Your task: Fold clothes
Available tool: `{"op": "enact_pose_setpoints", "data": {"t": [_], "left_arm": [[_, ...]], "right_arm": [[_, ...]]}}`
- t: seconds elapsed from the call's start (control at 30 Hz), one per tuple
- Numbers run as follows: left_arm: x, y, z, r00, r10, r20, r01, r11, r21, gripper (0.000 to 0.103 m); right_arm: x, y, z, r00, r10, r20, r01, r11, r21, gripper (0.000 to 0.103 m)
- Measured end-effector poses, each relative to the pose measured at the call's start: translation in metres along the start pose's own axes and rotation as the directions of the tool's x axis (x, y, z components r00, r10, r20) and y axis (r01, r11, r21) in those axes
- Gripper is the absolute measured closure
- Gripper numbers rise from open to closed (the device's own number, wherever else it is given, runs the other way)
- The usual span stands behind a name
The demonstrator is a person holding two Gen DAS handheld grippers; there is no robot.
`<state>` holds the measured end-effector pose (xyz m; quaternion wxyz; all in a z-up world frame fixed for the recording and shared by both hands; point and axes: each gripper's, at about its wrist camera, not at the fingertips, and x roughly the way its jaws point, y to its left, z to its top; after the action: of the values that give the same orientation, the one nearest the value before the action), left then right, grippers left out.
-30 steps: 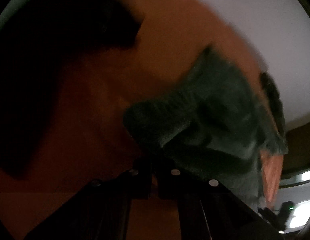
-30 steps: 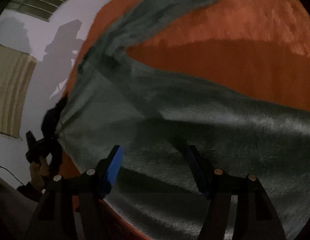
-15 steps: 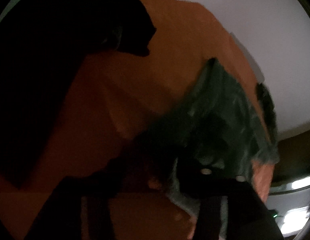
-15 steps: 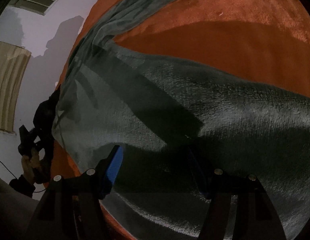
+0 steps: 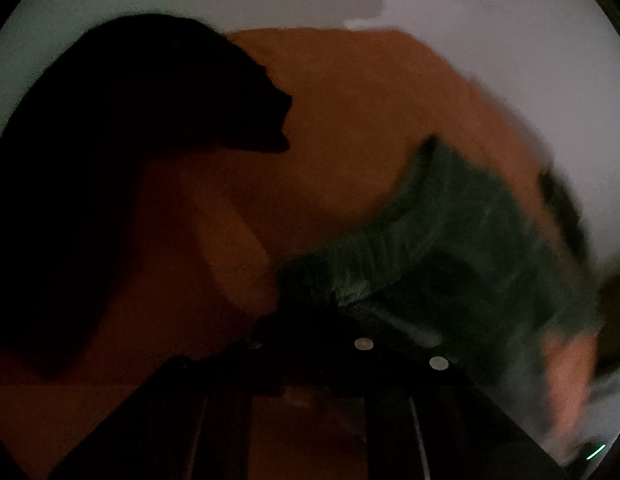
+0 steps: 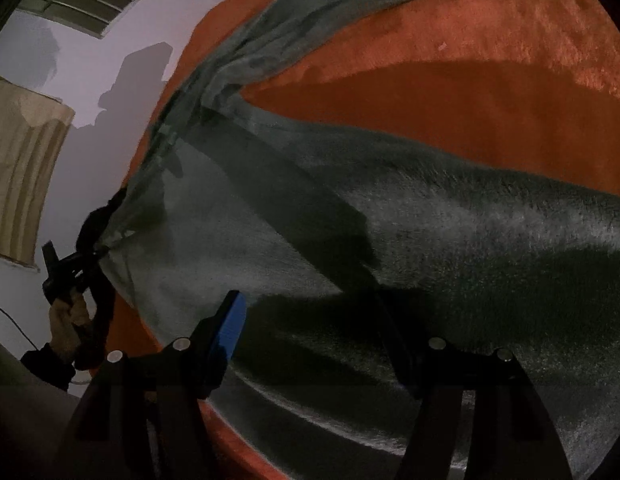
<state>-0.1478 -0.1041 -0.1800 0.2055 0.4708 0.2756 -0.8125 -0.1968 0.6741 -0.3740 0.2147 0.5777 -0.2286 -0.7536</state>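
Grey-green fleece: the garment (image 6: pixel 430 240) lies spread over an orange plush surface (image 6: pixel 490 92), apparently a bed or padded counter; which of the two cannot be told. In the right wrist view most of the cloth rests flat on that surface, with one long strip, a sleeve or a leg, running away toward the top of the frame.

**Claw state**
- Left claw (image 6: pixel 91 254): closed on one corner of the garment. The right wrist view shows the cloth drawn taut into a point at its tips, at the far edge of the orange surface. The person's hand (image 6: pixel 65 320) grips its handle. The left wrist view is dark and blurred; it shows bunched fleece directly ahead of the claw.
- Right claw (image 6: pixel 310 320): wide apart and holding nothing, above the near part of the garment. One blue pad (image 6: pixel 231 326) is plainly visible.

**Progress**
- No finished fold is visible. The garment is one broad layer with a raised corner.
- Judgement: a fold or a straightening pull is in hand, with the left corner lifted. Whether this opens the folding sequence or follows other folds cannot be settled.
- Remaining, as far as shown: bring the edges together, tuck the long strip in, and reduce the cloth to a compact stack.

**Containers**
- No basket, box or drawer is in view.
- A black mass (image 5: pixel 109 160) lies on the orange surface in the left wrist view; possibly another garment, but too dark to identify.
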Motion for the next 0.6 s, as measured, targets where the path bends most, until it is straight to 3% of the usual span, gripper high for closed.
{"op": "enact_pose_setpoints", "data": {"t": [0.07, 0.13, 0.2, 0.37, 0.4, 0.43, 0.5, 0.6], "left_arm": [[0.03, 0.005, 0.001, 0.996, 0.001, -0.087, -0.005, 0.999, -0.04, 0.086], [0.035, 0.011, 0.005, 0.995, -0.024, -0.101, 0.012, 0.993, -0.115, 0.078], [0.022, 0.005, 0.017, 0.997, -0.042, -0.064, 0.035, 0.993, -0.109, 0.07], [-0.013, -0.014, 0.049, 0.995, -0.088, 0.035, 0.091, 0.993, -0.073, 0.064], [-0.02, -0.018, 0.055, 0.994, -0.098, 0.055, 0.101, 0.993, -0.066, 0.057], [-0.027, -0.022, 0.061, 0.991, -0.107, 0.074, 0.112, 0.992, -0.058, 0.049], [-0.041, -0.03, 0.074, 0.985, -0.127, 0.113, 0.132, 0.99, -0.041, 0.045], [-0.02, -0.068, 0.095, 0.982, -0.177, 0.059, 0.175, 0.984, 0.037, 0.045]], "right_arm": [[0.003, -0.004, 0.0, 1.0, 0.005, -0.004, -0.005, 1.0, 0.012, 0.037], [0.006, -0.007, 0.0, 1.0, 0.009, -0.009, -0.009, 1.0, 0.024, 0.037], [0.003, -0.009, 0.002, 1.0, 0.029, -0.008, -0.029, 0.999, 0.04, 0.037], [-0.027, -0.021, 0.017, 0.994, 0.104, 0.028, -0.107, 0.988, 0.109, 0.037], [-0.035, -0.025, 0.022, 0.994, 0.104, 0.038, -0.108, 0.987, 0.117, 0.037], [-0.043, -0.03, 0.03, 0.995, 0.092, 0.05, -0.098, 0.988, 0.124, 0.037], [-0.062, -0.042, 0.052, 0.996, 0.051, 0.079, -0.061, 0.989, 0.135, 0.037], [-0.086, -0.059, 0.089, 0.992, -0.031, 0.119, 0.013, 0.988, 0.151, 0.037]]}}
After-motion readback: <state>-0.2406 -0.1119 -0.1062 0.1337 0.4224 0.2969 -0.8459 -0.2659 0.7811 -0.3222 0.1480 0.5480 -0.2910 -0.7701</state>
